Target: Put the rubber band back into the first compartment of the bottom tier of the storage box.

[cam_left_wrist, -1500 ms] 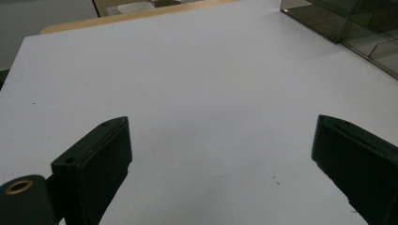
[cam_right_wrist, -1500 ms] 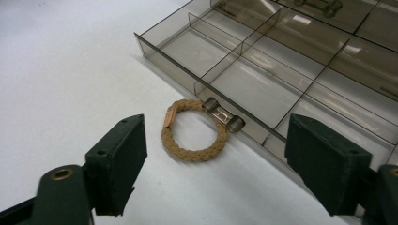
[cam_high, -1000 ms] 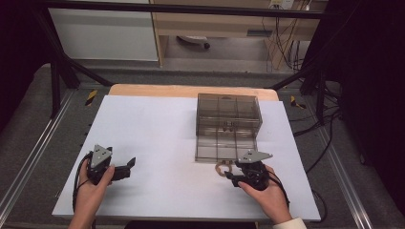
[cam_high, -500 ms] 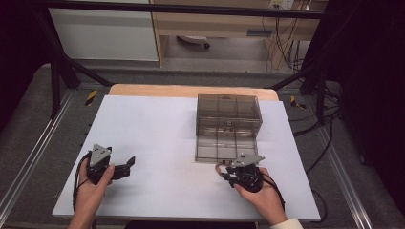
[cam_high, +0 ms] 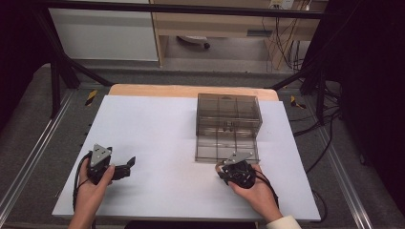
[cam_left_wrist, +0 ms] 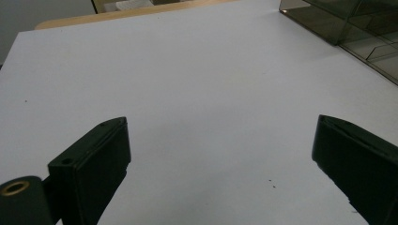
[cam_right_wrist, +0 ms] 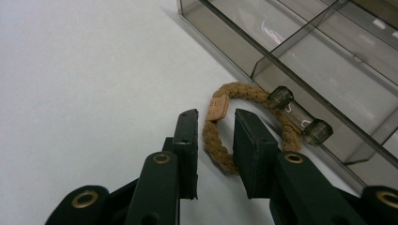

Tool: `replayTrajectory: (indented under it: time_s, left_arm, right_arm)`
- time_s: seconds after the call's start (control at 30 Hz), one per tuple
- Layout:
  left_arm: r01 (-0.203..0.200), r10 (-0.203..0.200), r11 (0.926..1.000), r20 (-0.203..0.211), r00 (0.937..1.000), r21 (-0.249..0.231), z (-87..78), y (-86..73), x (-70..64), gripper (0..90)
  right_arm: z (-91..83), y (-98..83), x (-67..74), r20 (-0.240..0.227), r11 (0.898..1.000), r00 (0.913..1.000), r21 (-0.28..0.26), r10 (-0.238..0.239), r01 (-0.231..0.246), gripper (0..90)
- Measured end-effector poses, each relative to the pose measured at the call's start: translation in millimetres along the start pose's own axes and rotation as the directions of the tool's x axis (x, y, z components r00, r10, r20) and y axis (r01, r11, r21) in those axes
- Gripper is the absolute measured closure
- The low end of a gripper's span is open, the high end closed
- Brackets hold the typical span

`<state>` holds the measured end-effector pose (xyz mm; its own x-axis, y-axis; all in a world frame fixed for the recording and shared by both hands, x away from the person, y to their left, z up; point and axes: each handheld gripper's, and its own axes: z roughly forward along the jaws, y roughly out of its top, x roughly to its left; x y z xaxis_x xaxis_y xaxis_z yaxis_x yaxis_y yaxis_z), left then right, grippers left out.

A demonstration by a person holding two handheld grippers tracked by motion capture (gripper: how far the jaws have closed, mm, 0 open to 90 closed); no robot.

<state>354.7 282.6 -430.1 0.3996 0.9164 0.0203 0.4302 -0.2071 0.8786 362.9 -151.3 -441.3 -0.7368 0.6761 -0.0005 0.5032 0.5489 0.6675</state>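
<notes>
1. A braided tan rope loop with a small leather tag [cam_right_wrist: 220,126] lies flat on the white table [cam_high: 157,129], touching the front wall of a smoky clear plastic divided organiser box [cam_high: 228,125]; from the centre of the table, it sits at about four o'clock.
2. A short clear tube clasp with dark end caps [cam_right_wrist: 300,115] closes the loop on the side next to the box.
3. The right gripper [cam_right_wrist: 215,133] points down at the loop, and its black jaws straddle the near strand beside the tag.
4. Those jaws have just been closing, with the rope between them. They now stand narrowly apart, and a sliver of gap shows on each side of the strand, so they are not pressing on it.
5. In the high view, the right gripper [cam_high: 224,168] sits at the box's front edge.
6. The left gripper [cam_high: 128,164] rests at about eight o'clock, well apart from the loop. Its jaws are spread wide over bare table and hold nothing.
</notes>
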Motion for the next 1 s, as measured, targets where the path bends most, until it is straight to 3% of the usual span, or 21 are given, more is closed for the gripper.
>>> replayTrajectory:
  time_s: [0.5,1.0]
  left_arm:
    - [-0.003,0.003,1.0000,0.004,1.0000,0.001,0.0,0.0,-0.5,4.6]
    - [0.001,-0.001,1.0000,-0.002,1.0000,-0.003,-0.7,-0.2,-0.1,4.5]
  right_arm:
    - [1.9,-1.5,2.2,-0.035,1.000,0.9994,0.023,-0.002,0.003,84.0]
    - [-15.9,-0.9,13.3,-0.028,0.999,0.9993,-0.044,-0.024,0.023,84.2]
